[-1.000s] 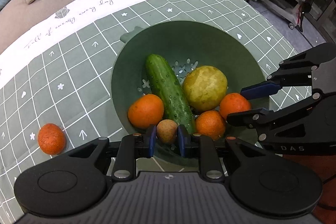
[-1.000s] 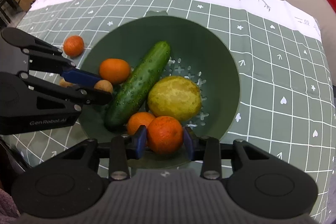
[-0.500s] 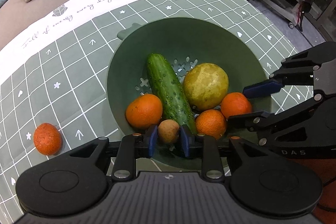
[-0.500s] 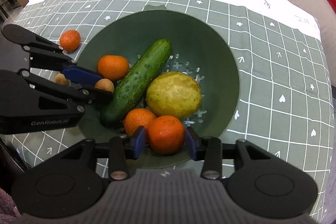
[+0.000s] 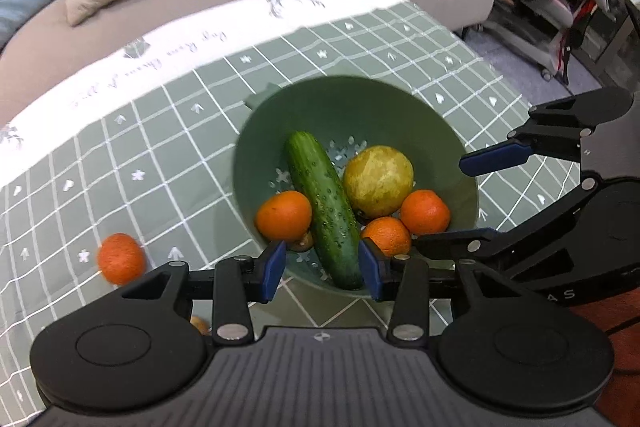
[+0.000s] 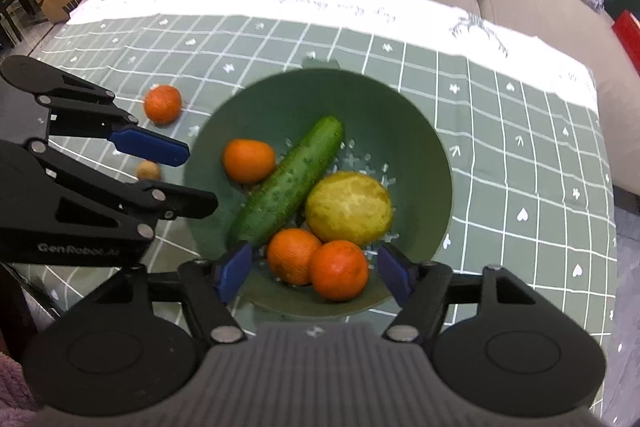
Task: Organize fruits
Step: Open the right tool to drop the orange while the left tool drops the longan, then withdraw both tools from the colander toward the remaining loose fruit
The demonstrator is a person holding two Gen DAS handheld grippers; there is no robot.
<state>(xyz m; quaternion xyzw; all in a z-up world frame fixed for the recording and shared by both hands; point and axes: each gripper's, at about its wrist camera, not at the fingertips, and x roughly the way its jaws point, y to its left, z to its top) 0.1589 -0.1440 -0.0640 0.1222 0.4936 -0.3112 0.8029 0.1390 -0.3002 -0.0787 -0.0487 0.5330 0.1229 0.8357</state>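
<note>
Green bowl [image 5: 440, 131] on my checked cloth [image 5: 160, 155]: cucumber [image 5: 324, 211], yellow-green fruit [image 5: 378, 181], three oranges, one small brown fruit [image 5: 302, 242]. Loose on cloth: one orange [image 5: 120, 259]. My left gripper [image 5: 322, 269] and right gripper [image 6: 314, 273]: jaws just opening, released, nothing grasped.

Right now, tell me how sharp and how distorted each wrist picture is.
Left wrist view: fisheye bends the tablecloth grid; the loose orange and bowl rim are smeared, while the cucumber is fairly crisp. Right wrist view: same curved grid, soft throughout, bowl rim blurred, dark vignette in the corners.
</note>
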